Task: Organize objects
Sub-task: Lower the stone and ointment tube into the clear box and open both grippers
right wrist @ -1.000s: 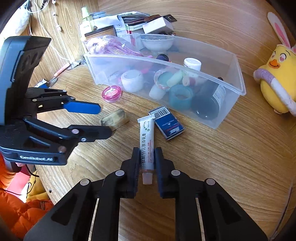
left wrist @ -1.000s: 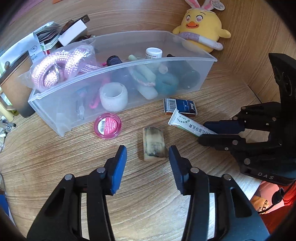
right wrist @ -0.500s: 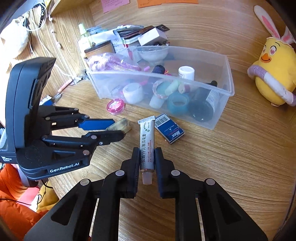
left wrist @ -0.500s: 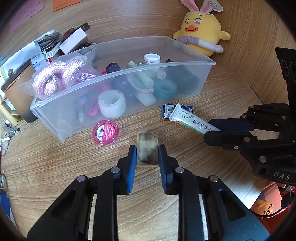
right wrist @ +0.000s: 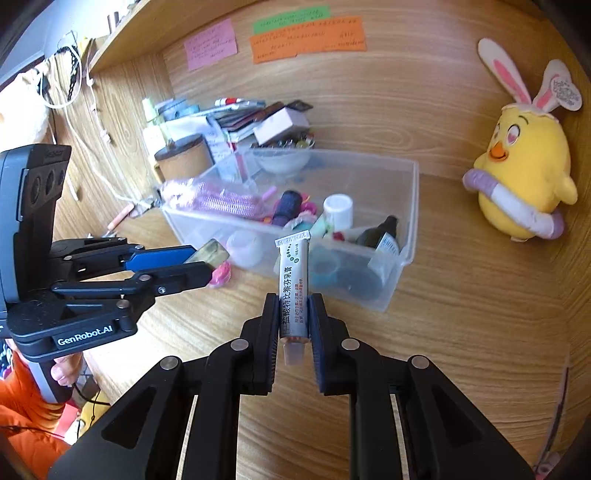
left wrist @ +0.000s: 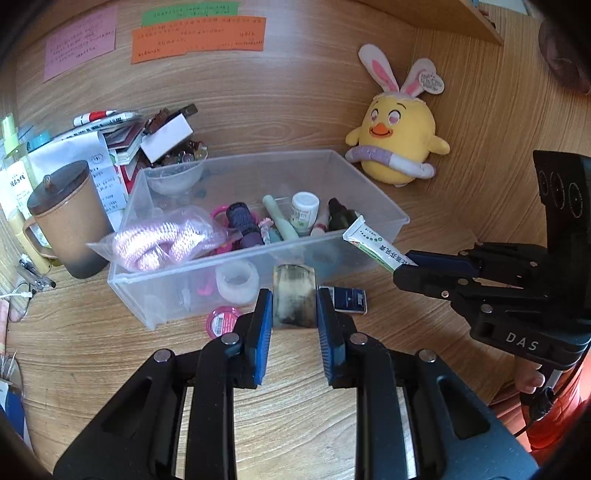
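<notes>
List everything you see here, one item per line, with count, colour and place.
bin: 1, clear, desk centre
rope: 1, pink, bagged, bin's left end
white bottle: 1, in bin
dark bottle: 1, in bin
block: 1, brownish, in left gripper
tube: 1, white, in right gripper
pink tin: 1, desk, before bin
blue box: 1, desk, before bin
cup: 1, brown, left of bin
plush chick: 1, yellow, right of bin
notes: 3, pink, green, orange, wall
left gripper: shut
right gripper: shut

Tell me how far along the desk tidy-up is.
Partway. Many small items already sit in the clear bin. In hand: the left claw grips the brown block, the right claw the ointment tube. Left outside: pink tin and blue box.
</notes>
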